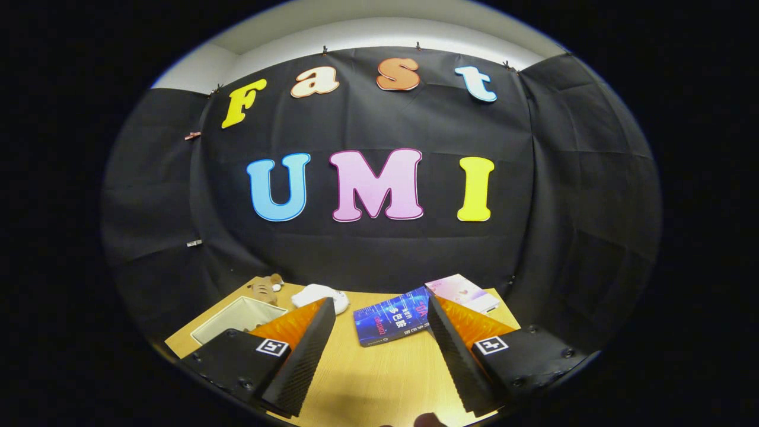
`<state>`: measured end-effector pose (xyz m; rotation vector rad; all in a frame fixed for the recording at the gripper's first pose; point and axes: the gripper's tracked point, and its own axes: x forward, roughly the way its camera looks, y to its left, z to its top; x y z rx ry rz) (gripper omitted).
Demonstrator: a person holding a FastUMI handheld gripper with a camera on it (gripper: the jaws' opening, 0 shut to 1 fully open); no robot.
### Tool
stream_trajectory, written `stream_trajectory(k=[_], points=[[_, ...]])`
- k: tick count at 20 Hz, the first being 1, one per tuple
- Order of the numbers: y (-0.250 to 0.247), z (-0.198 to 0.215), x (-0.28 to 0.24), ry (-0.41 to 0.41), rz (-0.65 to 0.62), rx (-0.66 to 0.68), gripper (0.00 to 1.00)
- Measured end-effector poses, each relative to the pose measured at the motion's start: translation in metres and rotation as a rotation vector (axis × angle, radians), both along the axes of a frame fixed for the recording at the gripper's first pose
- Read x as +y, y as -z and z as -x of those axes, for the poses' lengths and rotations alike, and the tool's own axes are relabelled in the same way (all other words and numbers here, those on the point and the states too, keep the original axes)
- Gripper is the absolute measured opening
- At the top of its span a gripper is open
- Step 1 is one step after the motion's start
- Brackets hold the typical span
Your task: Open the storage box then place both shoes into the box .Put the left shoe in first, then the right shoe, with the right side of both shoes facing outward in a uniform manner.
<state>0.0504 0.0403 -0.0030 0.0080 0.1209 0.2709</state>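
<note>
- Gripper [379, 314]: fingers spread wide apart, nothing between them but bare tabletop; no grasp on anything. It is held level, looking across the wooden table [373, 373] toward the booth wall.
- At about 10 o'clock from the fingers, beyond the left finger: white storage box [234, 317], its pale interior visible from above, so it looks open already; no lid can be made out.
- Just behind the box, toward 11 o'clock: small brown plush toy [265, 289], near the table's far edge.
- Near 11–12 o'clock, just past the left fingertip: white shoe [320, 295], partly hidden by that finger. Cannot tell whether it is the left or the right shoe, nor which way its toe points. A second shoe cannot be picked out.
- At 12–1 o'clock, just ahead between the fingers: blue book [390, 320], lying flat.
- At 1 o'clock, beyond the right finger: pink booklet [465, 292], touching or overlapping the blue book's far corner.
- Risk: grabbing the shoe before confirming its side would break the left-first order; cause is the finger hiding it.
- Risk: a low approach could nudge the plush toy or clip the box wall, since shoe, toy and box sit close together.
</note>
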Motion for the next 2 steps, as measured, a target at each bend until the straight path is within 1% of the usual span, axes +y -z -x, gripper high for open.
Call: stream_trajectory(k=[2], points=[[0.023, 0.001, 0.009, -0.014, 0.017, 0.045, 0.98]])
